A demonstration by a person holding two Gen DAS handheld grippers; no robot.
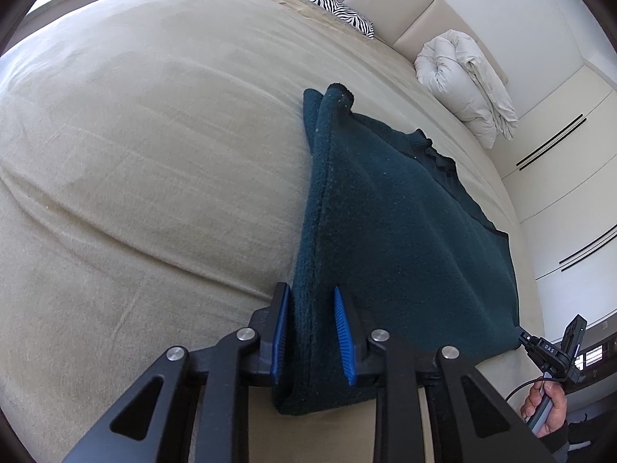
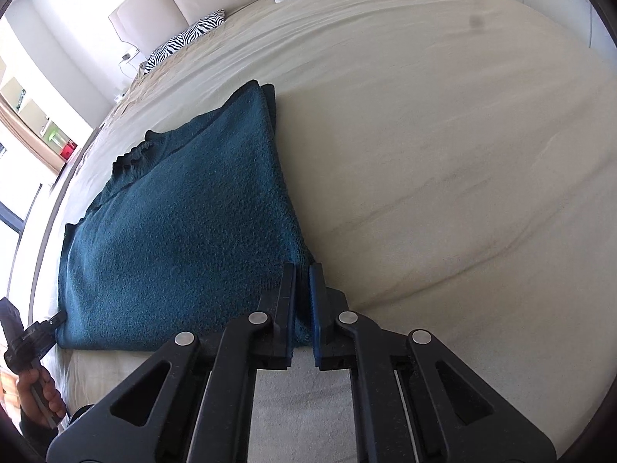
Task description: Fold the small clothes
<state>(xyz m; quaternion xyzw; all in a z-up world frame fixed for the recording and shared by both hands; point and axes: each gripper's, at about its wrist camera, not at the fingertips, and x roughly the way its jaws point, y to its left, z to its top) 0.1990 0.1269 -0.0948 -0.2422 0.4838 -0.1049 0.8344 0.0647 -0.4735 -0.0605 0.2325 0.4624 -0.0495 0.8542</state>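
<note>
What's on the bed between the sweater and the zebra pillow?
Nothing: only bare beige cover lies between the sweater and the zebra pillow, seen in the right wrist view.

one teal sweater, one zebra pillow, one white duvet, two grippers.

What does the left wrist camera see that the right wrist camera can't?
Only the left wrist view: the rolled white duvet and the cupboard doors. Only the right wrist view: shelves with a red box. Both show the teal sweater on the beige bed, the zebra pillow, and tongs pinching the sweater's near edge.
</note>
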